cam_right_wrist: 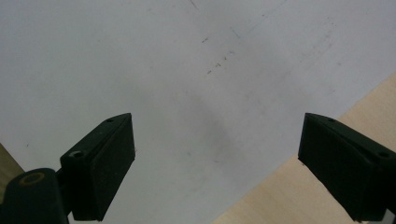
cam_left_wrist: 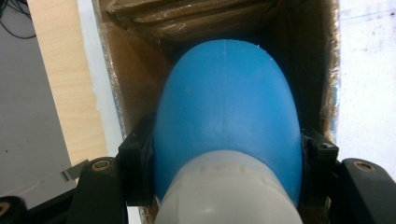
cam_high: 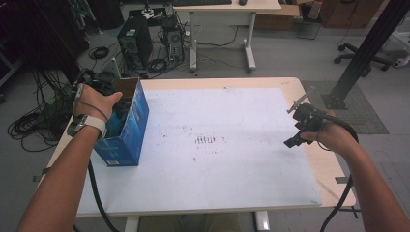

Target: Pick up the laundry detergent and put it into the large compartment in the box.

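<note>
**Blue bottle clamped inside the carton**

Forearms enter the high view from the bottom edge. At the table's left end the left hand reaches into the open top of a blue cardboard box, which stands upright on the white mat; the hand and the box walls hide what the left gripper carries. Its own view settles that: both black pads press the sides of a blue bottle with a white collar, held down inside the brown cardboard interior, the box walls close on either side.

Well apart, near the table's right edge, the right gripper hangs above the mat. Seen from above, its jaws are too small to judge; the right gripper view shows them spread wide with nothing between, over scuffed white mat and a strip of wooden table.

Beyond the table stand a computer tower, cable tangles and a second desk.
</note>
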